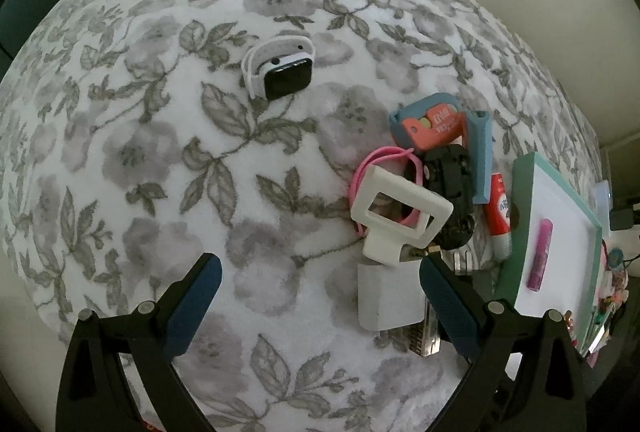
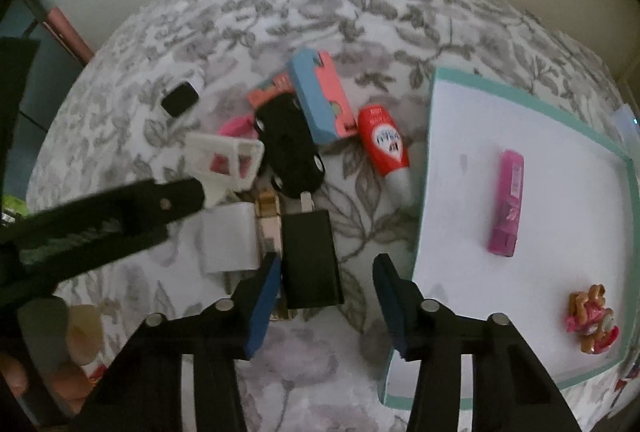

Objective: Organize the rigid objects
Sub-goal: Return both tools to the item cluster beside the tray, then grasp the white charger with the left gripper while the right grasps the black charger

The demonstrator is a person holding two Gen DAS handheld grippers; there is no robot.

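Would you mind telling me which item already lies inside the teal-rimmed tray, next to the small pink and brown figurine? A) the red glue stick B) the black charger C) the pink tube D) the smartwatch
C: in the right wrist view the pink tube lies on the white floor of the tray with the figurine, while the watch, glue stick and charger lie on the floral cloth outside it.

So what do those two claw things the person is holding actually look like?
Both look alike. The left gripper and right gripper each have a black plastic frame that branches into two angled arms, with round silver bolt heads at the joints. Each arm ends in a flat, dark blue finger pad shaped like a long slab. No cables or printed markings show on them, and no sleeve is clearly visible.
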